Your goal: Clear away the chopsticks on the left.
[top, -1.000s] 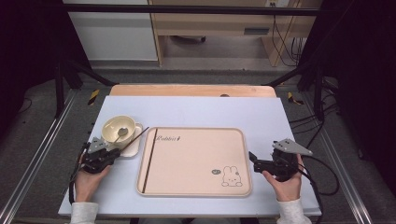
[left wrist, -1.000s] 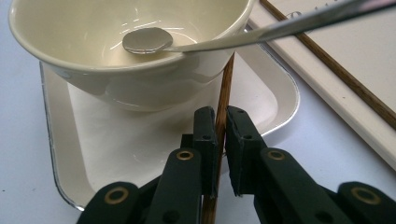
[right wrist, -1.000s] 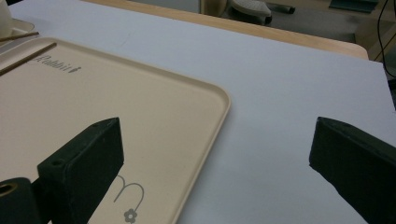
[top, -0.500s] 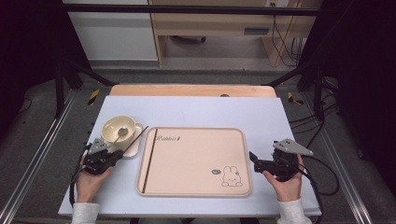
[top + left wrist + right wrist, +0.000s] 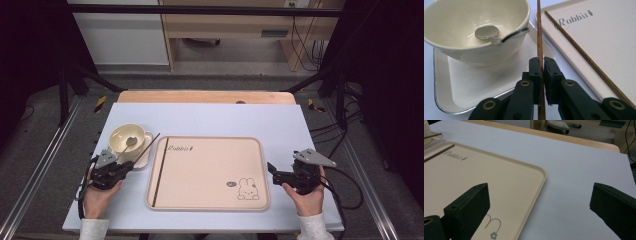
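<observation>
Your left gripper is pinching one chopstick right beside the bowl, probably to lay it by its twin on the tray. Right gripper sits spread, near the tray's right edge.

Both grippers black: left gripper, right gripper. Blocky jaws on arms with brass-ringed pivots. Grey three-cornered top plates. Black trailing cables. Light grey sleeve cuffs.

The left gripper has its jaws pinched tight together, pointing up-right; the right gripper, jaws spread wide, points left.
</observation>
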